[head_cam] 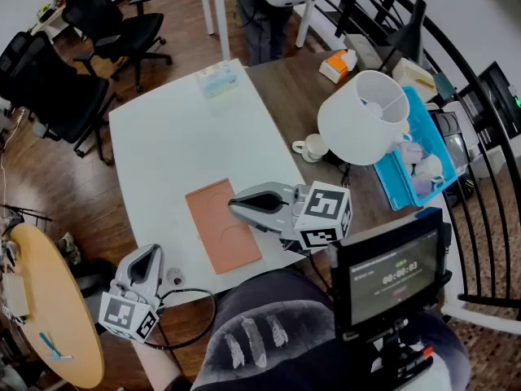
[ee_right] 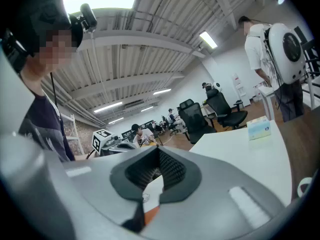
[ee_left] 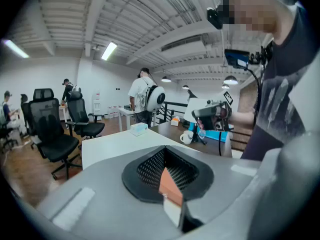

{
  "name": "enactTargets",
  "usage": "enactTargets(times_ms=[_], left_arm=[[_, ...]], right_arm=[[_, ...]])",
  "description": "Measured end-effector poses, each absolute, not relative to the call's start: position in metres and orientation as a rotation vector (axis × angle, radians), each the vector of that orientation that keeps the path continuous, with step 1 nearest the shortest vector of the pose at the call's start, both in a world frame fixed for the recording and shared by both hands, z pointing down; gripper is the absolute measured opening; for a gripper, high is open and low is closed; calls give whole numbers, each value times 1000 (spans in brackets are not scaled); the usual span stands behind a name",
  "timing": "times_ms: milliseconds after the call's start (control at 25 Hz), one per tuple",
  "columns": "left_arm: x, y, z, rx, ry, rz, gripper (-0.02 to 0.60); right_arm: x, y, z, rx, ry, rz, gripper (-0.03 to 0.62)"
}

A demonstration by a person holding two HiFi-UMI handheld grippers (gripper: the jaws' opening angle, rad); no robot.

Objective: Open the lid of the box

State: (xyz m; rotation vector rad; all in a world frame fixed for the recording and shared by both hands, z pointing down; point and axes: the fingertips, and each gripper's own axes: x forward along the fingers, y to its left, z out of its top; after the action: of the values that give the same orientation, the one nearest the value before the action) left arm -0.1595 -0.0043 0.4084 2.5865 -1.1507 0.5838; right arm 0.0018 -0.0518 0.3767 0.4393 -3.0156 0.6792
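The flat orange box (head_cam: 216,233) lies near the near edge of the white table (head_cam: 175,137). Your right gripper (head_cam: 238,205), jaws pressed together, points its tip at the box's far right edge. Your left gripper (head_cam: 149,259), jaws also together, sits at the table's near left edge.

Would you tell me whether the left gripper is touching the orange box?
Apart. The head view shows the left gripper at the table's near corner, with a strip of bare white tabletop between it and the orange box.
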Motion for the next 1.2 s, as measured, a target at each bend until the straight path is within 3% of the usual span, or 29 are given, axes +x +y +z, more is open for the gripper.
enactTargets(times_ms=[80,120,160,280,400,560,920,1200], left_arm=[[-141,-12,428,2648,-971,680,30],[-135,-15,439,2668,-890,742,177],[-132,-17,451,2680,-827,822,222],[-142,-16,501,2656,-698,1193,239],[-150,-6,566,2535,-454,1597,303],[-139,-8,625,2428,-174,1784,305],[-106,-15,670,2379,35,1827,298],[-98,-29,682,2368,48,1955,108]], right_arm=[[17,-56,379,549,-2971,698,3],[22,-58,380,595,-2951,705,3],[25,-59,381,630,-2937,711,3],[24,-58,385,650,-2922,730,3],[22,-57,387,634,-2912,736,3],[18,-53,388,639,-2887,724,3],[28,-37,402,707,-2805,706,3],[43,-42,413,733,-2788,734,3]])
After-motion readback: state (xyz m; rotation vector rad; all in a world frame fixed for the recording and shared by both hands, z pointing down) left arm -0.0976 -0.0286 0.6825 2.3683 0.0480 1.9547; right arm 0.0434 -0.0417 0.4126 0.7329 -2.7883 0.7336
